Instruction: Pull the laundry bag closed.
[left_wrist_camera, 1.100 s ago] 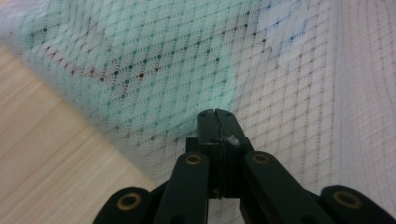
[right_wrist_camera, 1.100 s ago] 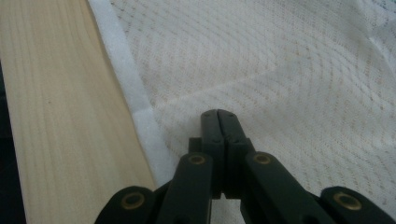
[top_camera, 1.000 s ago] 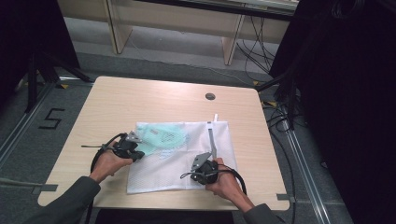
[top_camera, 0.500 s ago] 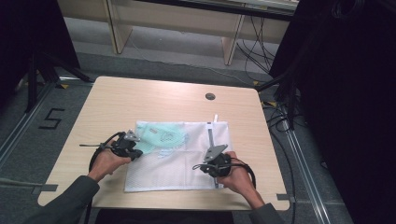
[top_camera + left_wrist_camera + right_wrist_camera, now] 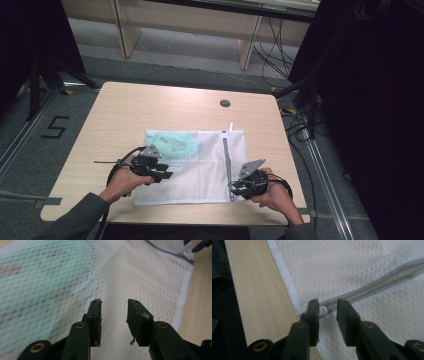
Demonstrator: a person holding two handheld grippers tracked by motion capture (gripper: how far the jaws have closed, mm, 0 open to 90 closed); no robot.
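Observation:
A white mesh bag (image 5: 200,170) lies flat on the table, with a mint-green garment (image 5: 172,142) inside its far left part. A grey zipper (image 5: 226,160) runs front to back near the bag's right side. My left gripper (image 5: 167,175) hovers over the bag's left half. Its jaws have just been opening and now stand open over bare mesh (image 5: 140,277), the green garment (image 5: 37,290) to their left. My right gripper (image 5: 234,189) sits at the zipper's near end. Its jaws have also just been opening, and the white zipper end (image 5: 322,310) lies loose between them, beside the zipper strip (image 5: 382,280).
The wooden table (image 5: 150,105) has a round cable hole (image 5: 225,103) at the back. Its near edge (image 5: 252,295) runs just beside the bag's hem. Cables and table legs lie on the floor behind and to the right.
Both grippers went from shut to open. The right hand slid rightward along the bag's near edge, the left shifted slightly right. The zipper now lies straighter and the bag flatter.

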